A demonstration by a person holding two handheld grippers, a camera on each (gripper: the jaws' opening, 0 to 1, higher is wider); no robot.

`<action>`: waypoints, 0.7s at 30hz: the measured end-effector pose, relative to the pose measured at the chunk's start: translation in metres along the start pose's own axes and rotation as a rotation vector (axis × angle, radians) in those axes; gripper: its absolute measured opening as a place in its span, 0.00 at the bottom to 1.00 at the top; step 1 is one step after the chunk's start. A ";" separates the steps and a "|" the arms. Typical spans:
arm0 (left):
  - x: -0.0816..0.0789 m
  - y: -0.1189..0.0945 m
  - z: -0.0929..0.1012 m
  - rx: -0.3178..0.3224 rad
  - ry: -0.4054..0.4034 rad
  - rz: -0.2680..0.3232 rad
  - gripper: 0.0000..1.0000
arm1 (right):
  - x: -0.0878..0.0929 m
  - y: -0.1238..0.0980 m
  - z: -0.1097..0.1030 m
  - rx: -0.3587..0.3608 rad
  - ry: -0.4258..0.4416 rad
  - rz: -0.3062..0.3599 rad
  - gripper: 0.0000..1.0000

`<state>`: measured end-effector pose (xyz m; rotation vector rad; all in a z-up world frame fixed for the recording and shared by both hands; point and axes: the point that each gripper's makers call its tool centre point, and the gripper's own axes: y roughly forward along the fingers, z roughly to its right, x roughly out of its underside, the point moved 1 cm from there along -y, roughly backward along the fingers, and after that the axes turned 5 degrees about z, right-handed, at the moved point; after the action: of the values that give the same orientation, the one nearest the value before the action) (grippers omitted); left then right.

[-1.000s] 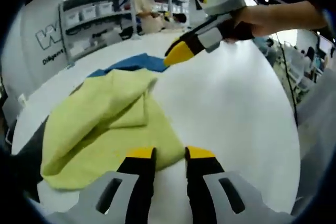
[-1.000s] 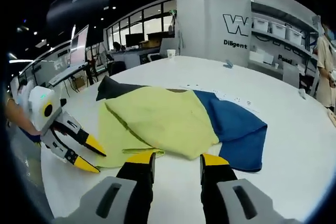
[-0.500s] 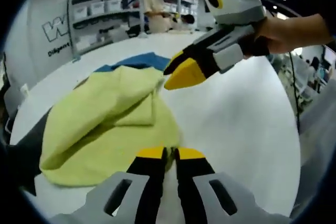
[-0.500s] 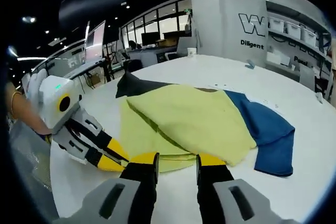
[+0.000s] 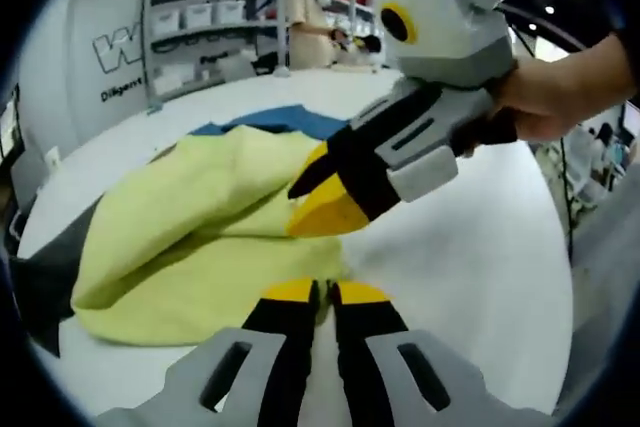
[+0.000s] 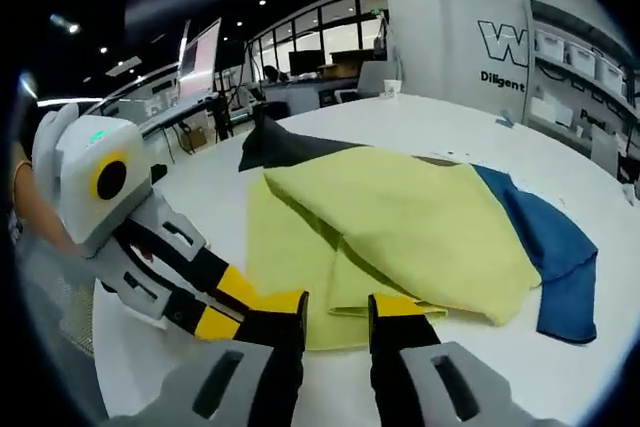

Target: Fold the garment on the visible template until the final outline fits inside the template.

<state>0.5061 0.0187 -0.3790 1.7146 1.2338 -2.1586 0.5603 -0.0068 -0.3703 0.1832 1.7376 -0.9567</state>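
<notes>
I am holding my left gripper (image 5: 315, 292) with its jaws almost together on the near edge of the soft yellow-green cloth garment (image 5: 200, 237); I judge it is pinching this hem, though the jaws hide the contact itself. My right gripper (image 6: 335, 305) is standing narrowly open, with the folded corner of the same garment (image 6: 400, 222) lying just between its yellow tips, not yet clamped as far as I can see.

The garment is lying on the round white table (image 6: 180, 347), partly folded, on top of a flat blue fabric sheet (image 6: 555, 247). A dark grey cloth piece (image 6: 285, 145) is coming out at its far corner.

Both claws are meeting at one and the same near edge, side by side, and the garment is stretching away from them toward the blue sheet. So the coming fold probably needs to carry this edge forward, along that long direction.

On the far wall I am reading a large "W" and below it "Diligent" (image 6: 505, 76), cut off.
</notes>
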 end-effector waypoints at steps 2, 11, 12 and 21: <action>0.000 0.000 0.000 -0.006 -0.011 0.004 0.03 | 0.001 -0.002 0.007 0.029 0.042 0.008 0.19; -0.005 -0.026 0.005 0.001 -0.035 -0.031 0.03 | 0.007 -0.016 0.034 0.094 0.088 0.003 0.19; -0.005 -0.028 0.005 0.000 -0.035 -0.030 0.03 | 0.008 -0.016 0.035 0.097 0.090 0.004 0.19; 0.012 -0.069 0.003 -0.089 0.004 -0.088 0.03 | 0.010 -0.021 0.027 0.100 0.123 0.012 0.18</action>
<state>0.4619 0.0670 -0.3536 1.6603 1.4092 -2.1125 0.5646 -0.0422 -0.3703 0.3230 1.7992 -1.0426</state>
